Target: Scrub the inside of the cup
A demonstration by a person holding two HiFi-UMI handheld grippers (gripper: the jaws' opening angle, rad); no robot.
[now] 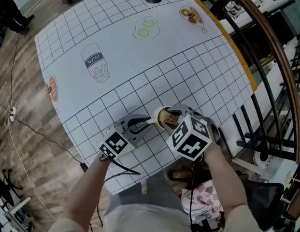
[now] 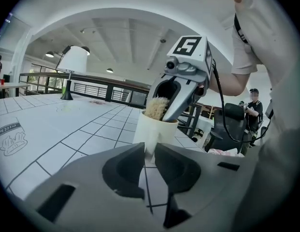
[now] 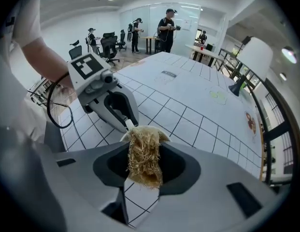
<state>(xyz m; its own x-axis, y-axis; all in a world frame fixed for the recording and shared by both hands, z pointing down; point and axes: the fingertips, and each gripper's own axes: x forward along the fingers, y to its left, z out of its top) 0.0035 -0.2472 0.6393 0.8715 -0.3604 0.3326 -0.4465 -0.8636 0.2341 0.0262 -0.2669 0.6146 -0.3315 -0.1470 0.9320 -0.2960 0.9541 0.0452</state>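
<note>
Left grey moulded-plastic gripper [image 1: 148, 123] and matching right grey gripper [image 1: 168, 118] are each carrying a white cube with black square markers [image 1: 114, 146]. Thin black cable [image 1: 123, 168] is trailing off the left unit. Person is wearing a pale short-sleeved shirt [image 2: 250, 35].

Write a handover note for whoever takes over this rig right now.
Left gripper: shut on the white handled cup, which stands upright on the grid-patterned white table.
Right gripper: shut on the tan fibrous scrubber, which sits in the cup's mouth.
Done: both grasps, scrubber in.
Left: rub round the inside wall and bottom, then lift out. How clean the inside is cannot be seen.
</note>
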